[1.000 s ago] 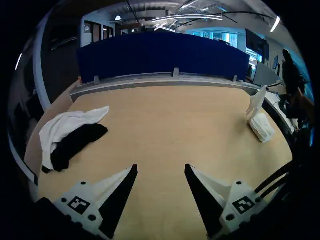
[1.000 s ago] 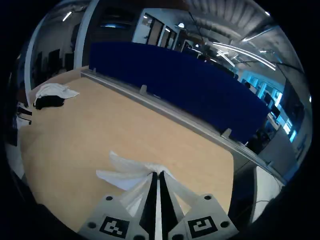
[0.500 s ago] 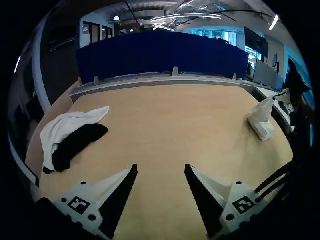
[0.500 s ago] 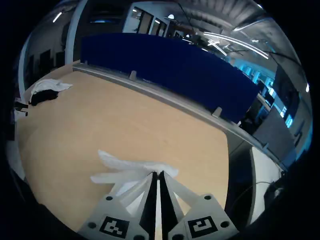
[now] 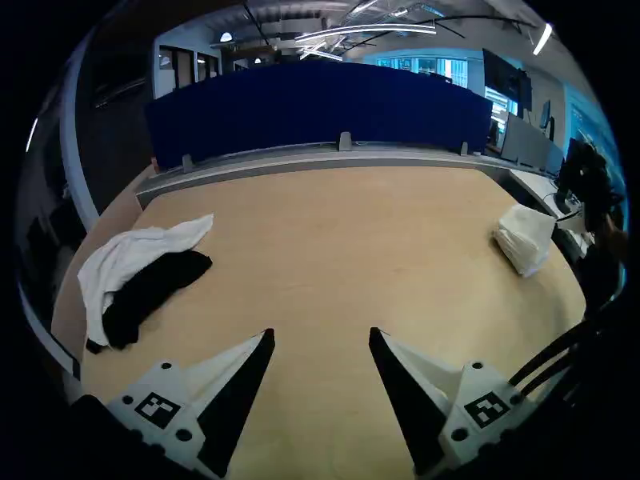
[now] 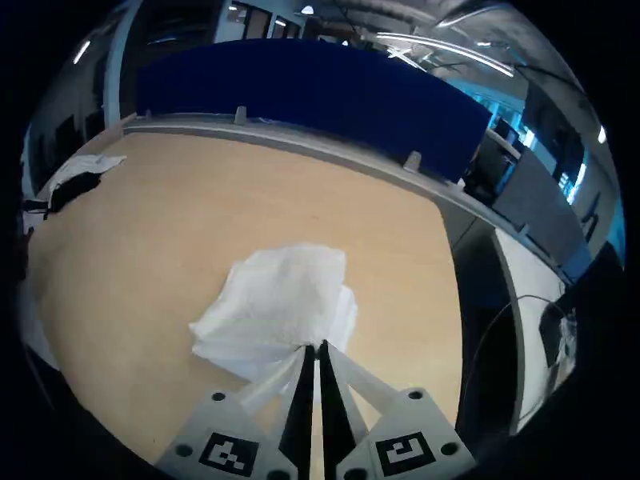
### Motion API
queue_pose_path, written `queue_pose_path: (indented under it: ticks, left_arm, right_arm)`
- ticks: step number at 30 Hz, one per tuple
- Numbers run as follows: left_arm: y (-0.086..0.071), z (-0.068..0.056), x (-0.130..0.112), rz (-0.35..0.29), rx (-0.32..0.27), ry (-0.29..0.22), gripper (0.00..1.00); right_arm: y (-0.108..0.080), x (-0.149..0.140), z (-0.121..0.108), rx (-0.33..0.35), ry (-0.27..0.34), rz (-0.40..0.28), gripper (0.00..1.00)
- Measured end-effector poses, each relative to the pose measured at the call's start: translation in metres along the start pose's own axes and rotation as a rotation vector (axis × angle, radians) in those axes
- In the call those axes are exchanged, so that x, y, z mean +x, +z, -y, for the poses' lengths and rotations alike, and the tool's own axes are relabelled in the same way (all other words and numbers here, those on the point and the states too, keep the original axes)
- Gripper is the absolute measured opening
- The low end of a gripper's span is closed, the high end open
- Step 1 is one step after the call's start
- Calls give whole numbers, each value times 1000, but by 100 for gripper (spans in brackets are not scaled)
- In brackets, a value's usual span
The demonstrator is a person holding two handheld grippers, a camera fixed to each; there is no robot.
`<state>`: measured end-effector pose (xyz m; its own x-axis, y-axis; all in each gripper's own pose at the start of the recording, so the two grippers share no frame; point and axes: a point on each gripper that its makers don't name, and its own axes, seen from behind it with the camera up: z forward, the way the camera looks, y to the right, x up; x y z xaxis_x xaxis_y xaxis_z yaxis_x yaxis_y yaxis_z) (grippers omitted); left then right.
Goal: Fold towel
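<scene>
- Bench (image 5: 336, 240): pale wood top, spreads ahead of both grippers. The left gripper hangs over its near edge, w/ bare wood straight in front of its fingers.
- Blue divider (image 5: 320, 104): runs along the bench's far side, well beyond both grippers. A grey rail (image 5: 320, 156) sits at its foot.
- Cloth heap: ahead and to the left of the left gripper, near the bench's left edge. It's a rumpled white cloth (image 5: 132, 252) w/ a black cloth (image 5: 148, 292) lying partly on top, the two touching. In the right gripper view the same heap (image 6: 72, 180) is far off to the left, well apart from the towel.
- White towel (image 6: 280, 304): folded into a loose, thick bundle and lying flat on the bench directly in front of the right gripper. Layered edges show on its left side. From the left gripper it's far off to the right (image 5: 524, 240), near the bench's right edge.
- Left gripper (image 5: 320, 332): fingers spread wide, nothing between them, and no contact w/ either cloth or towel.
- Right gripper (image 6: 318, 348): fingers closed to a thin slit. The tips meet the towel's near edge, which looks pinched between them.
</scene>
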<state>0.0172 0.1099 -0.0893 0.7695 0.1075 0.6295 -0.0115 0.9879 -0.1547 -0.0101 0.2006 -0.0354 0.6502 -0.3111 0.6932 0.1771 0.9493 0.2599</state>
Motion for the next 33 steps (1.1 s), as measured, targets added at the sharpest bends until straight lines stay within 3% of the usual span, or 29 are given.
queue_pose_path:
  ticks: [14,25,27,29,31,33]
  left_arm:
    - [-3,3,0,2,12,8,87]
    - [-4,5,0,2,19,6,87]
    - [-5,5,0,1,19,7,87]
    - [-5,5,1,0,20,8,87]
    - [-5,5,1,-2,19,10,87]
    - [-6,5,2,-3,18,9,87]
  right_arm:
    - [19,-70,8,-1,60,115,4]
    - [29,-82,11,-12,115,124,5]
    - [27,-83,11,-13,118,121,9]
    - [25,-83,12,-16,122,116,21]
    - [23,-85,12,-18,129,112,47]
    - [20,-86,14,-16,138,108,63]
